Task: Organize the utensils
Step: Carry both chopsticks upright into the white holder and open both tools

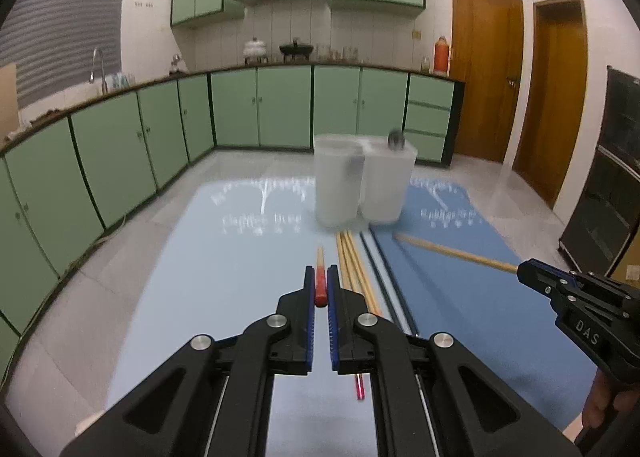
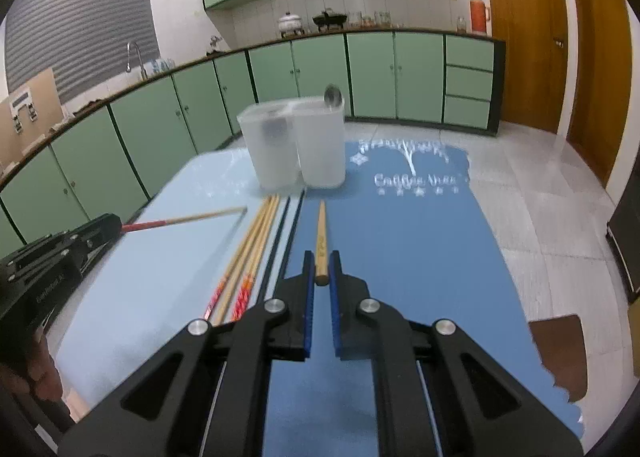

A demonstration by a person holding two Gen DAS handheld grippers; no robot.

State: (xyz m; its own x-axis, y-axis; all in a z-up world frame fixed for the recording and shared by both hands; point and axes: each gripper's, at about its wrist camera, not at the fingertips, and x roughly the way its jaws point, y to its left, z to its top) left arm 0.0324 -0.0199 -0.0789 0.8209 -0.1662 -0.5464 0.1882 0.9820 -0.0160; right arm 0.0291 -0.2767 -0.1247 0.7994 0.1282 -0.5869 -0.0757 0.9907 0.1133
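A: Left claw (image 1: 321,277)?
B: Clamped on a red-ended chopstick (image 1: 320,286), tip aimed toward the containers (image 1: 362,177).
A: Right claw (image 2: 321,263)?
B: Gripping a plain wooden chopstick (image 2: 321,241) by its thick end, also pointed at the containers.
A: Between those two sticks?
B: Loose chopsticks (image 2: 256,241), bamboo and black, lying side by side on the surface (image 2: 400,241), just short of the containers.
A: Farther on?
B: Two translucent containers touching; a spoon (image 2: 333,96) poking above the rim of the right one.

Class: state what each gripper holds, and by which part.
Left gripper: red-ended chopstick, by its red butt end. Right gripper: plain wooden chopstick, by its thick end.
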